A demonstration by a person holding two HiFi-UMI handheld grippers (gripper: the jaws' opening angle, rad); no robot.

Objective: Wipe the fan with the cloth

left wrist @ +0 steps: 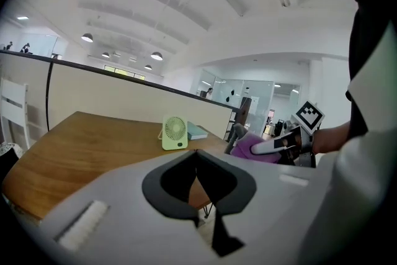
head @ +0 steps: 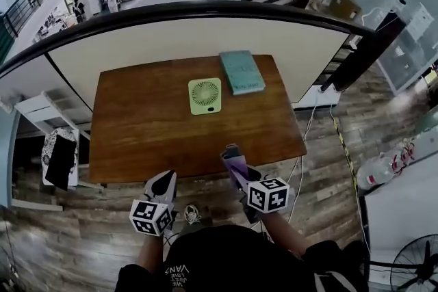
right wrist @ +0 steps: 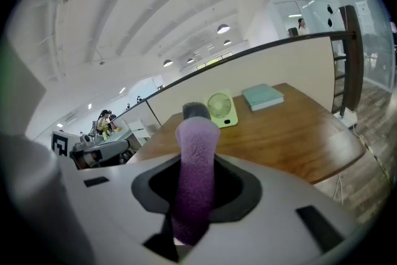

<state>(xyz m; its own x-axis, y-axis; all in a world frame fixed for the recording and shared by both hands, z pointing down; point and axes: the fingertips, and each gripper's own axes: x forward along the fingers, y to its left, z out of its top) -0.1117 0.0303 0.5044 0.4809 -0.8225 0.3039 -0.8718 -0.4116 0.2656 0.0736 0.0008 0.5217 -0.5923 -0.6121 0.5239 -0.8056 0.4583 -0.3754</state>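
One green fan stands upright mid-table, one teal book just beside it. Two grippers at the near edge: left gripper pinched together, empty; right gripper clamps the single purple cloth.

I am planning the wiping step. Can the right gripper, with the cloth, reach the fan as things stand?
Probably yes. Only bare table lies between the right gripper, shut on the cloth, and the fan. The book lies beside the fan, out of the way.
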